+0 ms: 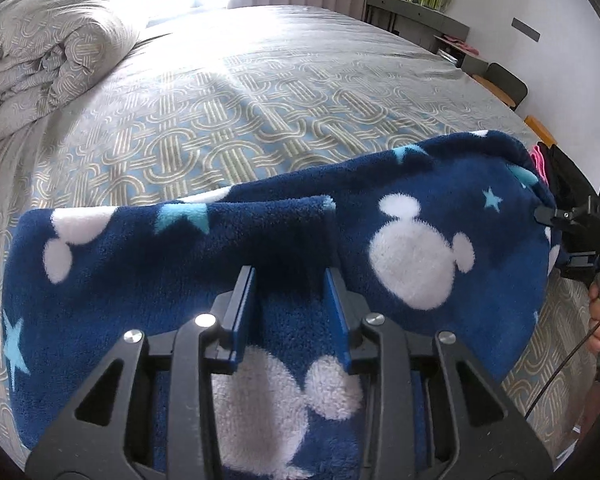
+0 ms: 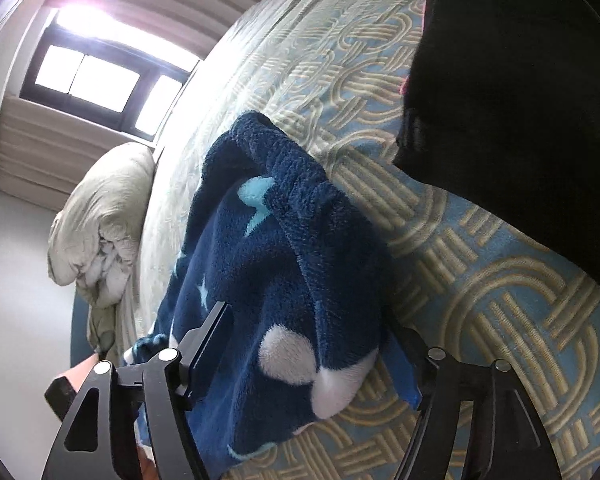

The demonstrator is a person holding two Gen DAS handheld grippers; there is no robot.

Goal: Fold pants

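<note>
1. The left gripper (image 1: pixel 290 276) has its blue fingers clamped on a fold of the navy fleece pants (image 1: pixel 412 248).
2. The pants lie folded on the patterned bedspread (image 1: pixel 228 112), near a rolled duvet (image 1: pixel 48 48).
3. The right gripper (image 2: pixel 300 344) stands open around the pants' end.

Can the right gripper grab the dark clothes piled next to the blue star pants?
Probably yes. The right gripper has open jaws, but the fleece pants lie between them; past those, the black clothing sits uncovered on the bedspread.
</note>
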